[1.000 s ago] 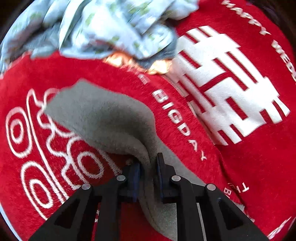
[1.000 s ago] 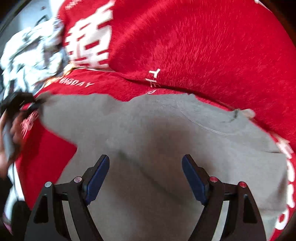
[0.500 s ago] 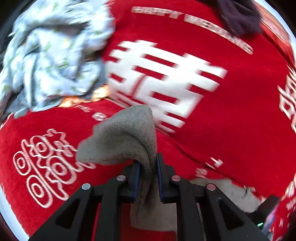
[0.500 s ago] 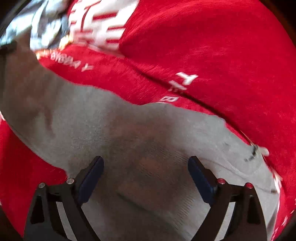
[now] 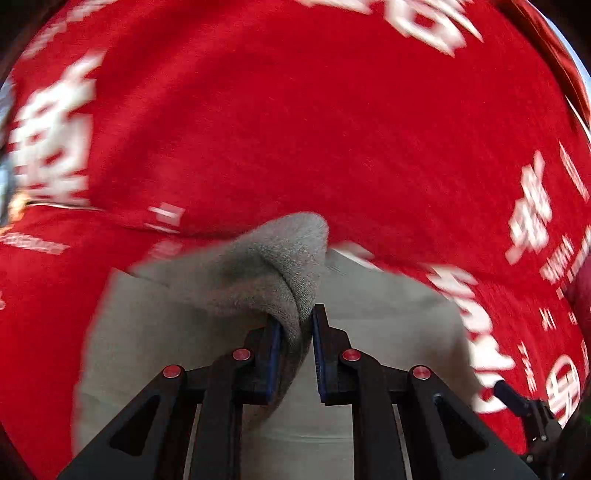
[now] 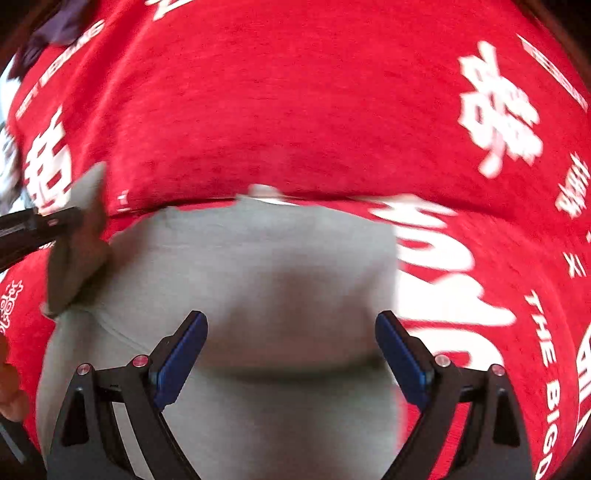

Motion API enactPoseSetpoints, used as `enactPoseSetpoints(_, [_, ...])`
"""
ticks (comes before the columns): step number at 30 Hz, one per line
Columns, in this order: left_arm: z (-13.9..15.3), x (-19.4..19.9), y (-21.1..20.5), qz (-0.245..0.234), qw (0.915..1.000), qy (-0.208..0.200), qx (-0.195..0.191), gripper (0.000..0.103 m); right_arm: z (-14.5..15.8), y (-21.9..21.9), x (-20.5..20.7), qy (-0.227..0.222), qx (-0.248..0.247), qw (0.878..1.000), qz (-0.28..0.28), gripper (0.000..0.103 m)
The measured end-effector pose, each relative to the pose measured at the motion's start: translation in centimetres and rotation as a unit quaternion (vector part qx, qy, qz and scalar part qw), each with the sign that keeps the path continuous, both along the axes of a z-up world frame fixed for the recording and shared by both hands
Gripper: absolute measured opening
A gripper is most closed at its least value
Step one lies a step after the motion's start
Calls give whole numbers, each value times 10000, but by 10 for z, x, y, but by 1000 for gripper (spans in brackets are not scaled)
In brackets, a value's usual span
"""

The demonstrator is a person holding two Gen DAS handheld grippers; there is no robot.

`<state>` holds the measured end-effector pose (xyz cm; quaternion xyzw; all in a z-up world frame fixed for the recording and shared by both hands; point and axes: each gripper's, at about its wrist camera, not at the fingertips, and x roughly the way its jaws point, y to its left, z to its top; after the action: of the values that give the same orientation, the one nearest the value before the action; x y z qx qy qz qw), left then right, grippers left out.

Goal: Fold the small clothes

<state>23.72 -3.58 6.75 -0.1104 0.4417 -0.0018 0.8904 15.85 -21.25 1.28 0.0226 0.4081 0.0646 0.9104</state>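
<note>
A small grey garment lies on a red cloth with white lettering. My left gripper is shut on a bunched flap of the grey garment and holds it raised over the flat part. In the right wrist view the left gripper comes in from the left edge with that flap. My right gripper is open and empty, low over the middle of the garment. Its tip shows at the lower right in the left wrist view.
The red cloth covers the whole surface and has a raised fold behind the garment. A dark cloth lies at the far top left. A patterned pale fabric shows at the left edge.
My left gripper has carried the grey flap to the right, over the garment's body. The patterned pile has left the left wrist view. My right gripper stayed open above the garment.
</note>
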Motion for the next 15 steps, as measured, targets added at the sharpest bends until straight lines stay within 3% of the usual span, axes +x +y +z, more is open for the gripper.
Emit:
enactPoseSetpoints(4, [-38, 10, -54, -355, 9968, 655, 273, 19, -14, -38, -4, 200, 244, 9993, -188, 94])
enactPoseSetpoints(5, [-43, 10, -61, -385, 9955, 803, 325, 35, -15, -46, -6, 212, 315, 9990, -217, 94])
enactPoseSetpoints(6, [-44, 9, -62, -459, 9957, 734, 320, 59, -16, -51, -7, 213, 361, 9989, -230, 94])
enactPoseSetpoints(8, [-34, 0, -66, -506, 9961, 515, 509, 80, -17, -60, -10, 186, 446, 9985, -248, 94])
enactPoseSetpoints(10, [-20, -7, -64, -499, 9963, 386, 587, 80, -18, -71, -15, 168, 570, 9978, -290, 94])
enactPoseSetpoints(15, [14, -35, -16, -562, 9982, 195, 64, 80, -9, -73, -17, 24, 875, 9959, -237, 94])
